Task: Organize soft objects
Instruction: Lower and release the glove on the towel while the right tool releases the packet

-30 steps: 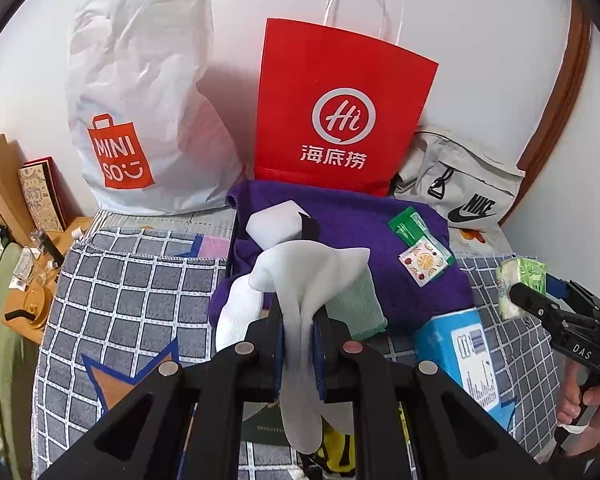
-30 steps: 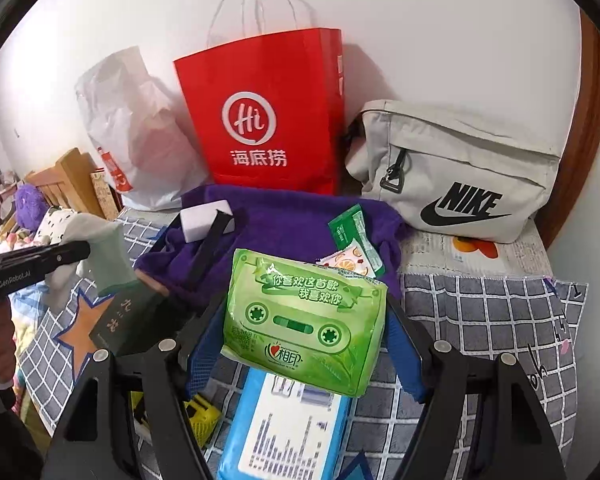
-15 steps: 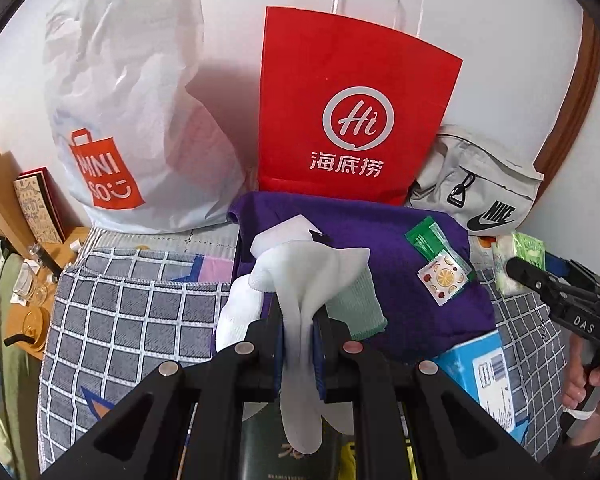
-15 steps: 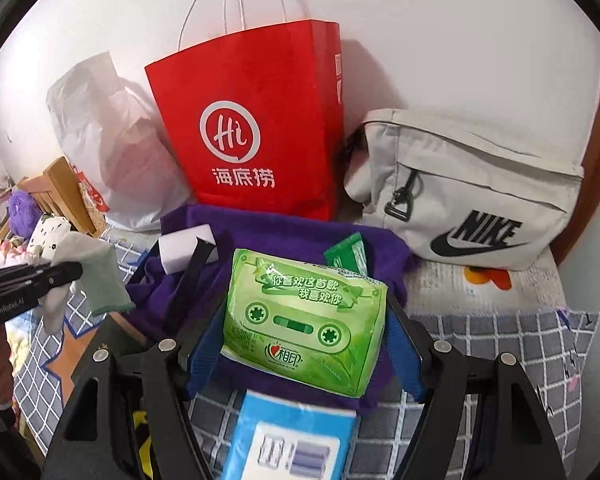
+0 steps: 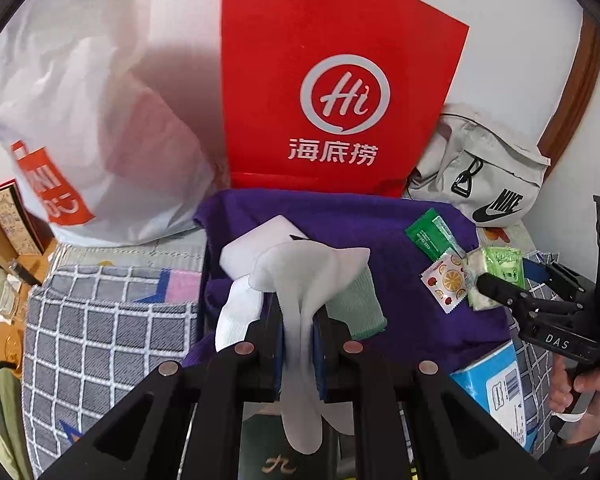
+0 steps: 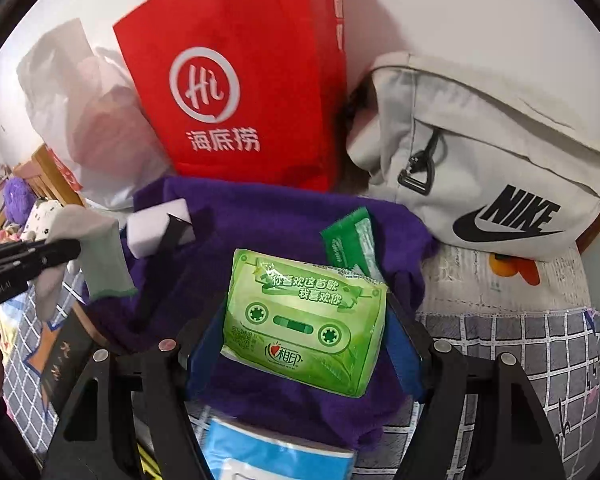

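Both claws are loaded, and I think this is because each soft thing must be carried to one collecting place before it is let go. The left claw (image 5: 298,344) is clenched on a white sock (image 5: 300,280): the middle of the sock is pressed between the two fingers, its upper part fans out above the fingertips, and its lower end hangs down below them, so the cloth cannot slip out. The right claw (image 6: 306,320) grasps a green tissue pack (image 6: 304,318) by its two short sides, with the blue pads against the soft wrapper, so the printed face looks toward the camera. Both things are held in the air above the purple towel (image 5: 340,220), which lies spread on the checked bed cover (image 5: 100,340), in front of the red paper bag (image 5: 336,80) and the grey Nike bag (image 6: 480,152). A white sponge block (image 6: 158,226) and small sachets (image 5: 432,236) rest on the towel. In my judgement the towel, or one of the bags behind it, is the goal, but I cannot tell which.
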A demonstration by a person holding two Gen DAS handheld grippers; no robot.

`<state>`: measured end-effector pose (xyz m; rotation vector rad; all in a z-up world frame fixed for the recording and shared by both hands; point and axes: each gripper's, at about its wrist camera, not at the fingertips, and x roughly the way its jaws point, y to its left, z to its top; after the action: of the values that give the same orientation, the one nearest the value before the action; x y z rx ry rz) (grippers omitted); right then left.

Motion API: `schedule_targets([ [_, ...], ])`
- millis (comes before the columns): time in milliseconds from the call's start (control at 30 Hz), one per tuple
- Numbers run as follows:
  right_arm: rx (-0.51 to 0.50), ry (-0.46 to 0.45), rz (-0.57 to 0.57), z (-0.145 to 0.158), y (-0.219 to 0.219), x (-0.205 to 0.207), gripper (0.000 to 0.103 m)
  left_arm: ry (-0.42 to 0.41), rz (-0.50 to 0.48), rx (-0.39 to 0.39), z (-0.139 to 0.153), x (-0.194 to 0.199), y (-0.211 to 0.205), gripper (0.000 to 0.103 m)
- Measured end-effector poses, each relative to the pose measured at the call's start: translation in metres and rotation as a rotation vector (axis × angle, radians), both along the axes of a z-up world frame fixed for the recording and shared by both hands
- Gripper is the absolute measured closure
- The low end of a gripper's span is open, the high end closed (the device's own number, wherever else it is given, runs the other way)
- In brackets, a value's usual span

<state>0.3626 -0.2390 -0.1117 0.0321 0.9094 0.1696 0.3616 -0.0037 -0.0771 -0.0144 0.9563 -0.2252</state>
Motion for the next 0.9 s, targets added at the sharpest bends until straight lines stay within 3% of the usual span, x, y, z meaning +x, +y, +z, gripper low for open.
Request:
schedule_targets([
  [533,-0.012,0.107,0.042,-0.041,0.009,0.018,0.030,0.029,-0.099,0.022,-0.030,0.030,-0.031,0.090],
  [667,-0.006,0.125,0.020,-0.047,0.005,0.022,0.030,0.042,-0.111,0.063,-0.040,0.037,-0.037,0.090],
  [900,-0.024,0.160,0.039,-0.059,0.009,0.031,0.029,0.074,-0.110,0.045,-0.052,0.045,-0.033,0.088],
])
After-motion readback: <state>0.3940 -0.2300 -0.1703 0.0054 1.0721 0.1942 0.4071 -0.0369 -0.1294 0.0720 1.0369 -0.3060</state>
